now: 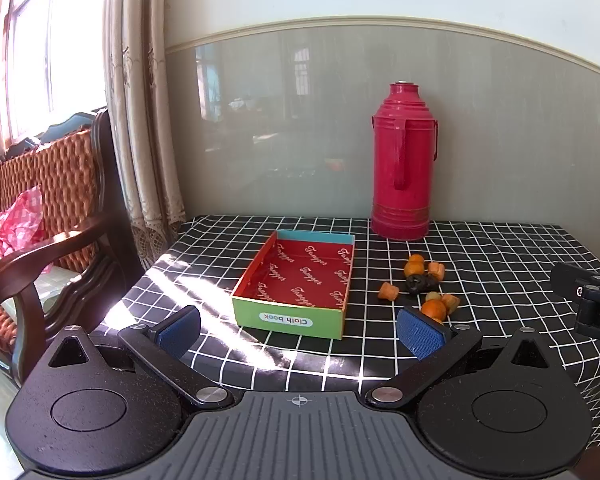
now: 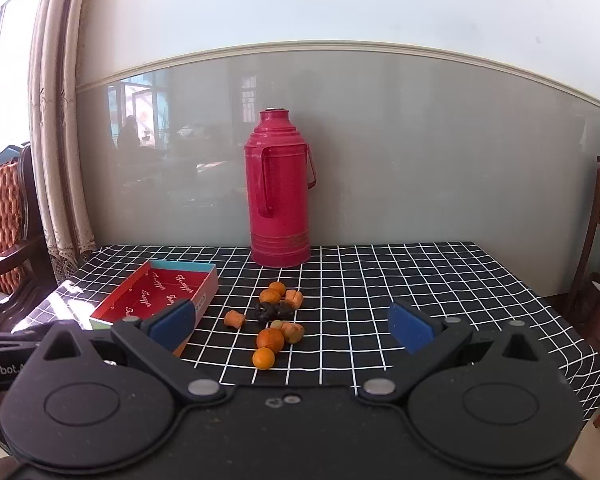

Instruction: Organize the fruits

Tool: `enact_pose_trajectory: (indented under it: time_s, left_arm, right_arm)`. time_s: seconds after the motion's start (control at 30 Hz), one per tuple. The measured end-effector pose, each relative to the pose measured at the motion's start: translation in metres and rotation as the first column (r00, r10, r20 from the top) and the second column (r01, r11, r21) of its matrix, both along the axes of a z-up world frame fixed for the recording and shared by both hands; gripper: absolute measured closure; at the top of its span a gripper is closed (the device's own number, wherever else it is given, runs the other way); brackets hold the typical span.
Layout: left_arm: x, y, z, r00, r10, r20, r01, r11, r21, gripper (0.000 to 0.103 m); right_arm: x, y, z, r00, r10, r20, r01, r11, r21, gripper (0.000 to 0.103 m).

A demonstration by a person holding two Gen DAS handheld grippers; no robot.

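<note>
Both my left claw [image 1: 298, 330] and right claw [image 2: 294, 322] hang released, empty, short of the table [image 2: 420, 280]. The fruits [image 2: 274, 320] lie loose at the box's [image 1: 300, 276] three o'clock. I'd take the nearest orange [image 2: 263, 358] first, squarely, gently. The box front reads "Cloth book"; its red lining, "Tumper", perhaps.

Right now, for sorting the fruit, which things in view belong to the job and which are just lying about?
Part of the job:
- fruit pile on the checked cloth
- open box, nothing in it
- left gripper, open
- right gripper, open

Just lying about:
- red flask
- wooden chair
- curtain
</note>
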State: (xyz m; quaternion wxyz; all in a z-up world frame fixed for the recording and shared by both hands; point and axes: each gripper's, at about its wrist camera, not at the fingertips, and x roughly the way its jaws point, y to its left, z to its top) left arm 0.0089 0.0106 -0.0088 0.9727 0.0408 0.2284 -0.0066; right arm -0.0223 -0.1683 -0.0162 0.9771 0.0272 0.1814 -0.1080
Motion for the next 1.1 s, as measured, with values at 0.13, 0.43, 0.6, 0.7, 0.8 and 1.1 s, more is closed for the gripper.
enact_pose_trajectory:
  time_s: [0.13, 0.43, 0.6, 0.7, 0.8, 1.1]
  left_arm:
    - [0.000, 0.001, -0.001, 1.000, 0.001, -0.002, -0.001, 1.000, -0.006, 0.000]
    - [-0.001, 0.003, 0.000, 1.000, 0.004, 0.008, -0.004, 1.000, -0.005, 0.000]
    - [-0.001, -0.003, 0.001, 1.000, -0.008, 0.030, 0.007, 1.000, 0.027, 0.000]
    - [0.000, -0.010, -0.001, 0.999, -0.029, 0.033, 0.028, 0.999, 0.045, 0.000]
    - [0.003, -0.021, -0.005, 0.997, -0.064, 0.032, 0.062, 0.996, 0.068, 0.000]
    - [0.038, -0.094, -0.048, 0.969, -0.245, -0.022, 0.246, 0.960, 0.134, 0.000]
  right_arm:
    - [0.001, 0.000, -0.001, 1.000, -0.001, -0.003, 0.001, 1.000, 0.001, 0.006]
    - [0.002, 0.002, 0.000, 1.000, 0.012, -0.002, -0.012, 1.000, -0.007, 0.006]
    - [0.003, -0.002, 0.000, 1.000, 0.005, -0.002, -0.005, 1.000, -0.003, 0.006]
    - [0.003, -0.006, -0.002, 1.000, -0.008, -0.001, 0.008, 1.000, -0.001, 0.006]
    - [0.001, -0.014, -0.005, 0.999, -0.037, 0.015, 0.037, 0.999, 0.008, 0.006]
    - [-0.007, -0.073, -0.039, 0.974, -0.205, 0.097, 0.202, 0.979, 0.036, 0.006]
